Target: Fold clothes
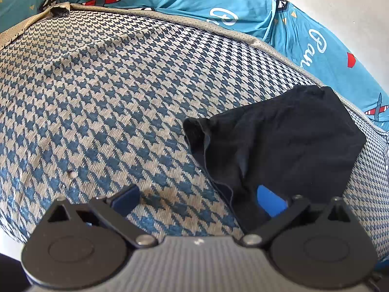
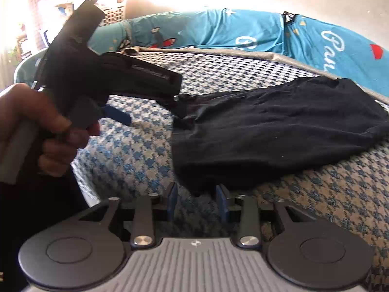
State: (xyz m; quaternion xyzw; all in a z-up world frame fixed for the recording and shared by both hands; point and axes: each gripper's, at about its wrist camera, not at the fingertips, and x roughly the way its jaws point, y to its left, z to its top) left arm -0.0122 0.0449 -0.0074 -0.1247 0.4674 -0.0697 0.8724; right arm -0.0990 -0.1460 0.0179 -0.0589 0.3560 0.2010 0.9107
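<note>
A black garment (image 1: pixel 287 141) lies partly folded on the houndstooth mattress (image 1: pixel 109 92), at the right of the left wrist view. My left gripper (image 1: pixel 198 199) is open wide; its right blue finger (image 1: pixel 269 200) lies against the garment's near edge and its left finger (image 1: pixel 126 200) is over bare mattress. In the right wrist view the garment (image 2: pixel 279 126) lies ahead. My right gripper (image 2: pixel 197 202) is open and empty, fingers just short of the garment's near corner. The left gripper also shows in the right wrist view (image 2: pixel 145 99), held in a hand at the garment's left end.
A teal cartoon-print sheet (image 1: pixel 218 2) bunches along the far edge of the mattress. A pale wall (image 1: pixel 340 0) rises behind it. Bright window light and a wicker basket (image 2: pixel 114 12) show at the far left. The mattress edge drops off near my hand (image 2: pixel 36 126).
</note>
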